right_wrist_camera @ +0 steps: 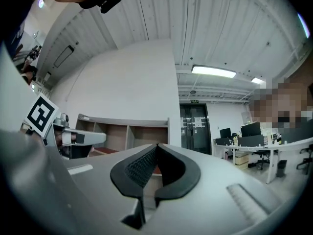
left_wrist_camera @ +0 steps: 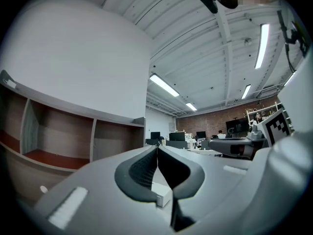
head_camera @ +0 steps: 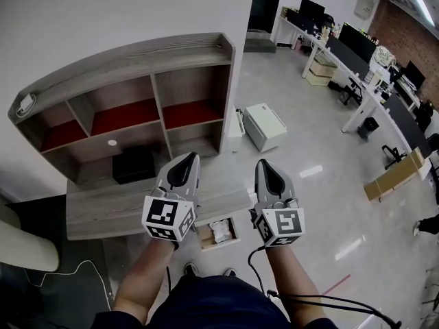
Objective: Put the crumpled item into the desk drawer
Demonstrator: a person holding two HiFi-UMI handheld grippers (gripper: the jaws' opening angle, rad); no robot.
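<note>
In the head view a white crumpled item (head_camera: 221,231) lies inside the open desk drawer (head_camera: 204,238), which sticks out below the wooden desk top (head_camera: 103,208). Both grippers are held high above the desk and point level, away from me. My left gripper (head_camera: 186,157) hangs over the desk's front edge, its jaws closed together with nothing between them (left_wrist_camera: 157,147). My right gripper (head_camera: 264,164) is beside it to the right, over the floor, also shut and empty (right_wrist_camera: 157,146). Neither gripper touches the drawer or the item.
A wooden hutch (head_camera: 158,81) with red-lined compartments stands on the desk, with a black box (head_camera: 134,164) under it. A white cabinet (head_camera: 264,125) sits on the floor to the right. Office desks with monitors (head_camera: 350,46) line the far right. Cables trail near my legs.
</note>
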